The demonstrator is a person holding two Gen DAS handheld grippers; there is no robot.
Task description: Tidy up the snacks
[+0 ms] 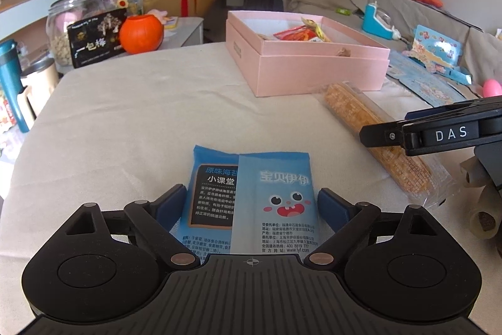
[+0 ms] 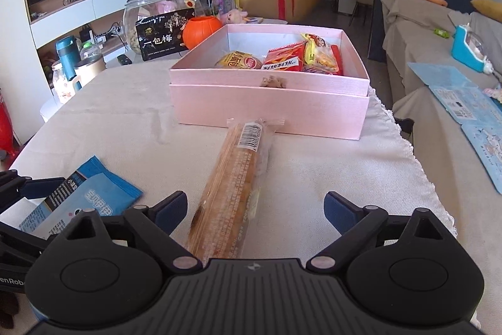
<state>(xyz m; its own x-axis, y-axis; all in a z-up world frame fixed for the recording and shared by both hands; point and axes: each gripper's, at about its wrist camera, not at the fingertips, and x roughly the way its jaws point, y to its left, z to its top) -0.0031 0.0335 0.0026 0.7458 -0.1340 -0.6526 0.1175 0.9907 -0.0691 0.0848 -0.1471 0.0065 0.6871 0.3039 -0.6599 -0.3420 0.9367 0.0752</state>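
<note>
A blue seaweed snack packet lies flat on the cloth-covered table between the fingers of my left gripper, which is open around it; the packet also shows in the right wrist view. A long wrapped corn cob lies between the fingers of my right gripper, which is open, and it points at the pink box; the cob also shows in the left wrist view. The pink box holds several snack packs. The right gripper also shows in the left wrist view.
A black snack box, an orange pumpkin pot and a glass jar stand beyond the table's far left edge. Cups and a teal flask stand at left. A sofa with blue cards lies right.
</note>
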